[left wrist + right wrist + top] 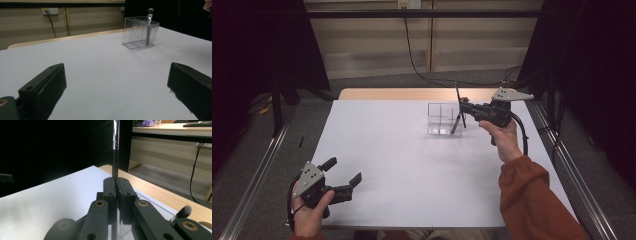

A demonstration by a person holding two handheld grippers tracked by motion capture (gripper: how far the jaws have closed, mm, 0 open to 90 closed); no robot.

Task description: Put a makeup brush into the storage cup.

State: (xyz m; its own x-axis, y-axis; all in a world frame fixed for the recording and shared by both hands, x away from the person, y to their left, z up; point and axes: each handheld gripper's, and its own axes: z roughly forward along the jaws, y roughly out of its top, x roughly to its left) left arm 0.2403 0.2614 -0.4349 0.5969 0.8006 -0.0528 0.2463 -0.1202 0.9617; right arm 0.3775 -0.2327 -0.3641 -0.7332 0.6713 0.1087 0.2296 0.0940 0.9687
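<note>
A clear acrylic organizer [439,120] with several compartments stands on the white table [402,165], toward the back. A makeup brush [149,23] leans inside it, bristles up; its soft tip [184,211] also appears in the right gripper view. My right gripper [463,106] hovers at the organizer's right end, shut on a thin black brush handle [457,94] that stands nearly upright. In the right gripper view that handle [115,152] rises from the closed jaws of the right gripper [116,182]. My left gripper [345,170] rests low at the table's front left, open and empty, facing the organizer [140,32].
A bare wooden strip [412,93] runs along the table's back edge. Metal rails [257,175] flank both sides. A black cable [412,55] hangs down the back wall. Wide white surface lies between the left gripper and the organizer.
</note>
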